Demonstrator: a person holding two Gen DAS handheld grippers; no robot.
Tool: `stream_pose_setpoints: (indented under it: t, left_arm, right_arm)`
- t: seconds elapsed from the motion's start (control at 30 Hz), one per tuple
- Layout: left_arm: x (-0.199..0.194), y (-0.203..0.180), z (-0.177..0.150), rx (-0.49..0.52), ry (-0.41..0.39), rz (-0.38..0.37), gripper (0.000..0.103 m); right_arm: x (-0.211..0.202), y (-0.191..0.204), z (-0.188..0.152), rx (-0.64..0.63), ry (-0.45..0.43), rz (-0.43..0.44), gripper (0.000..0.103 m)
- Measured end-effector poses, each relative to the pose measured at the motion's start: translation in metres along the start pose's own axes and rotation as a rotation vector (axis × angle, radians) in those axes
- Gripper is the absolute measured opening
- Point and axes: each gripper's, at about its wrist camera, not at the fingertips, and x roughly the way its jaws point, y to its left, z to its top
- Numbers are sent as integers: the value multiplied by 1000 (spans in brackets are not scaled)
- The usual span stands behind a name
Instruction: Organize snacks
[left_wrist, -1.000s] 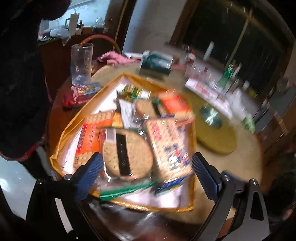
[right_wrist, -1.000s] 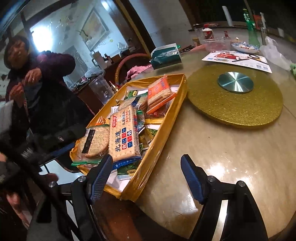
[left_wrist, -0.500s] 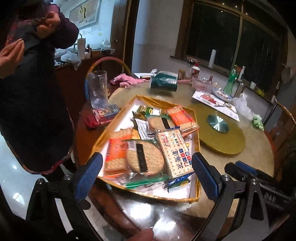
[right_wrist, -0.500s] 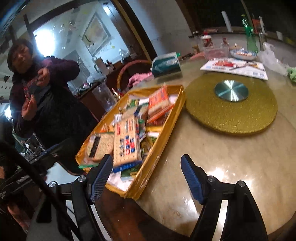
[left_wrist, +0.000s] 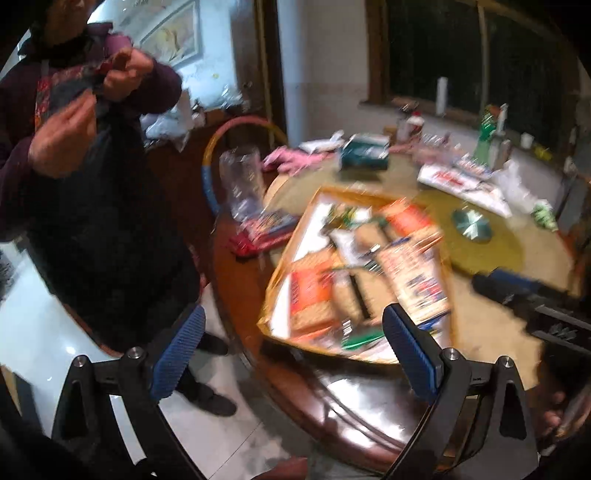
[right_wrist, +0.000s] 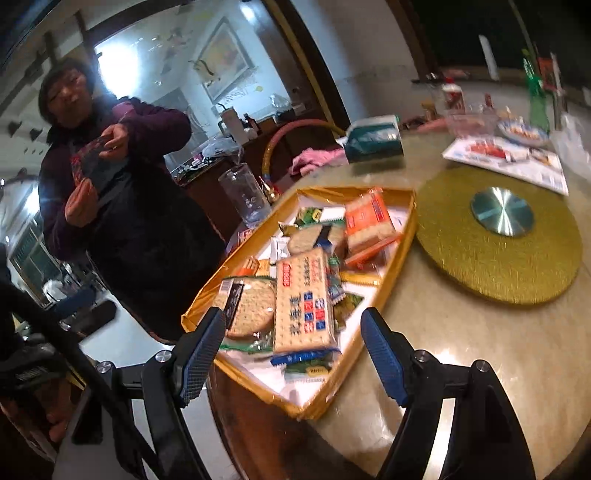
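Lower foreground, both views: right gripper (right_wrist: 293, 356) and left gripper (left_wrist: 291, 352), blue-padded jaws spread wide, nothing held. Centre frame: gold tray (right_wrist: 404, 229) at the round table's (right_wrist: 491, 354) near edge, holding mixed snacks; long cracker packet (right_wrist: 303, 301) uppermost, round biscuit pack (right_wrist: 253, 308) touching its left side, orange packet (right_wrist: 367, 221) toward the far end. Right: gold turntable (right_wrist: 495, 266). Upper left: standing person (right_wrist: 110, 192).

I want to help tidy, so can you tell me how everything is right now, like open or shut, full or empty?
left gripper: open, holding nothing
right gripper: open, holding nothing
gold tray: open, heaped with snack packets
big cracker packet: sealed, lying flat on top
clear cup: upright, looks empty
round turntable: bare
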Motion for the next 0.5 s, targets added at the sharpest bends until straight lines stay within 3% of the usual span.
stream_pose_setpoints:
  t: [0.27,0.5]
  left_arm:
    - [44,-13,-15,3,76,-16,97]
    - [58,-20,-9,6,72,-40,97]
  right_arm:
    - [24,8,-9,-5,46,-59,76]
    - [34,7,-9,8,59,-94,76]
